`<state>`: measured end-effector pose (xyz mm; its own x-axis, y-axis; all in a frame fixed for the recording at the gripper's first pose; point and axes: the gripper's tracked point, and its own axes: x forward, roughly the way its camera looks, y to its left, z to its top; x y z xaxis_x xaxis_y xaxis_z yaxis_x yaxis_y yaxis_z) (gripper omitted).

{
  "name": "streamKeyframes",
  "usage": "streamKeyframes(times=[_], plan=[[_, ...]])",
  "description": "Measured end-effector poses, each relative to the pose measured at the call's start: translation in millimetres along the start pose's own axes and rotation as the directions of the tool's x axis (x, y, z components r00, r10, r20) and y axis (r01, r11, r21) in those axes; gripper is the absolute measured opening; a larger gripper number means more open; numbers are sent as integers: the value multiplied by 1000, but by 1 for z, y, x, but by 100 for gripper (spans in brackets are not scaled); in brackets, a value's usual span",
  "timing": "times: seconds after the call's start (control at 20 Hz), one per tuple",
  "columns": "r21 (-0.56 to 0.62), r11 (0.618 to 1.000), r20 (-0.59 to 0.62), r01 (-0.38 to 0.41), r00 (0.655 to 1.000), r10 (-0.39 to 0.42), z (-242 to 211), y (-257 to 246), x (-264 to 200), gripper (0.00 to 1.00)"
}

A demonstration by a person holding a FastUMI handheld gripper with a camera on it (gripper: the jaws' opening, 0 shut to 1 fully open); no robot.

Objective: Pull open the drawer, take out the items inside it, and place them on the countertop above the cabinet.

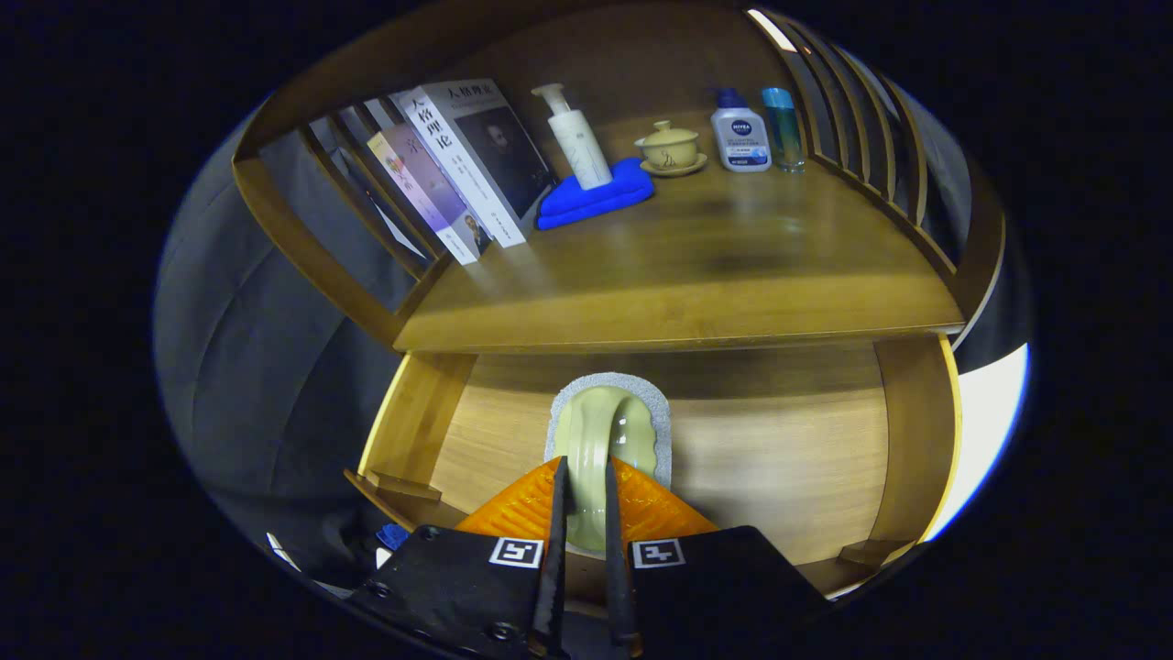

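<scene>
At the bottom centre of the frame, the gripper (586,490) has its 2 fingers drawn close together on the narrow arched handle of a pale green scrubber (600,431), 1 finger pressing on each side of it, so the jaws are clamped on that handle. The scrubber has a grey abrasive pad around its base (its underside is hidden) and sits in the lower middle of the frame, inside the open drawer (788,458), whose light wooden floor spreads out to either side and whose side walls rise at the lower left and lower right. Whether the scrubber rests on the drawer floor or is lifted off it cannot be told. Across the middle of the frame runs the front edge of the countertop (696,266), a darker polished wood surface above the drawer. On it, in the upper left, 3 books (458,165) lean against a slatted side rail. Just right of them a folded blue cloth (596,194) lies flat with a white pump bottle (575,137) standing upright on it. Further right, near the top centre, a small lidded cup on a saucer (671,147) stands apart from the cloth, and beyond it in the upper right are a white bottle with a blue cap (740,133) and, just beside it, a slim blue-capped tube (783,128).
</scene>
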<state>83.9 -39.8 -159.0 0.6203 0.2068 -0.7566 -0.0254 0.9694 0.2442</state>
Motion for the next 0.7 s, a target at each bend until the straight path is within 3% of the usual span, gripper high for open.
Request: streamKeyframes(times=[0.3, 0.7], plan=[[-3, 1000, 89, -24, 996, 24, 42, 2, -22, 21], [43, 999, 148, -25, 989, 18, 111, -5, -6, 21]])
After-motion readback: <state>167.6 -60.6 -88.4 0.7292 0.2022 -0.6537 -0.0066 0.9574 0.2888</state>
